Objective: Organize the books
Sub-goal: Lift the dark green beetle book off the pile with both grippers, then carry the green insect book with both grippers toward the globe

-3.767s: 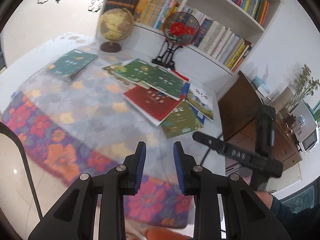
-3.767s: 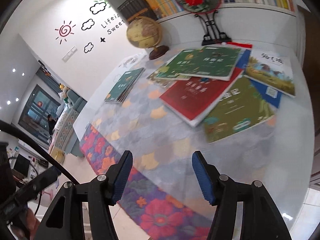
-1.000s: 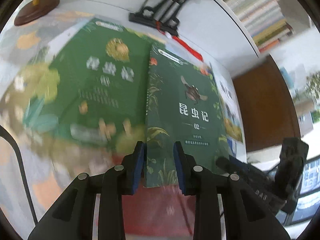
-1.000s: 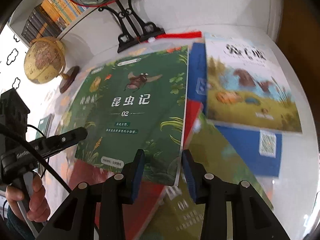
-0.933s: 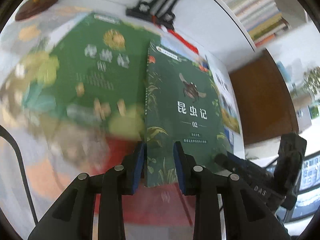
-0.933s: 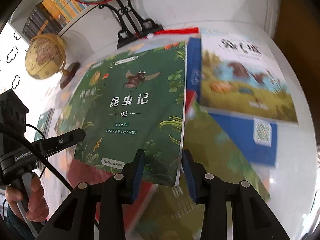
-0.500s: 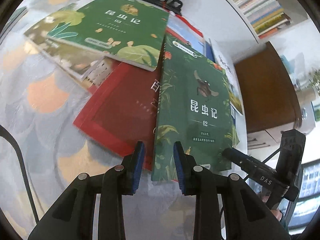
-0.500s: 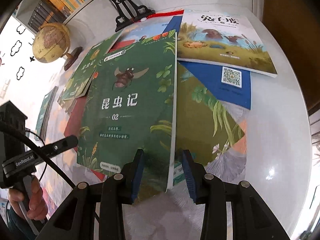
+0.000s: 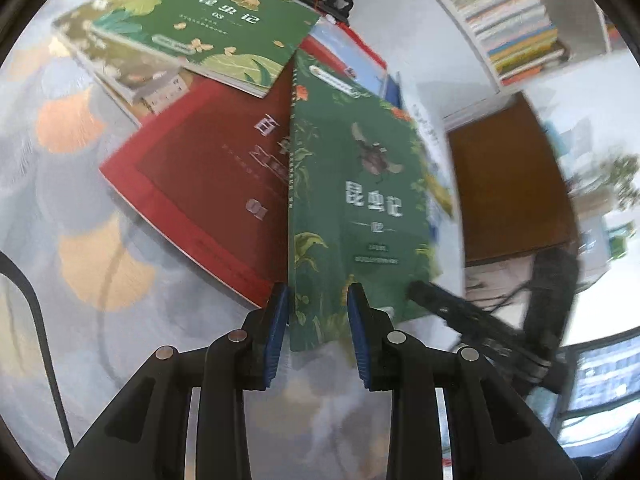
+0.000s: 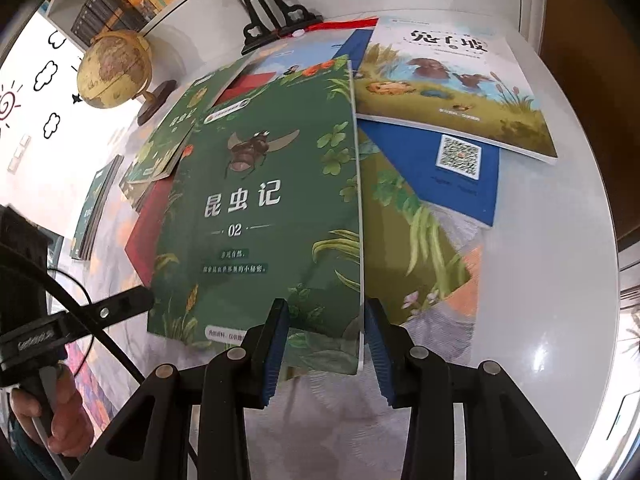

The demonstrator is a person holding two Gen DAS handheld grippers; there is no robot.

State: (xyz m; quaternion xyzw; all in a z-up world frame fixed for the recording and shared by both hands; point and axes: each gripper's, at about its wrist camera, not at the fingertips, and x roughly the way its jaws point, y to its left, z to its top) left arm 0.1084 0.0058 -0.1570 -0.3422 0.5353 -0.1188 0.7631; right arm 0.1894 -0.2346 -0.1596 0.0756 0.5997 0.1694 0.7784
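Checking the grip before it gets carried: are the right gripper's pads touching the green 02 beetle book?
Touching. In the right wrist view, the right gripper pads bracket the green beetle book's lifted near corner without visible gap.

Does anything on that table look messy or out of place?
Yes. The books lie in a crooked, overlapping heap: a red book under a green book, a blue book half covered. The beetle book is tilted, its near corners between both grippers' fingers.

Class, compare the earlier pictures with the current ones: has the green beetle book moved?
Yes. The green beetle book has come toward the camera, away from the black fan stand, uncovering books beneath.
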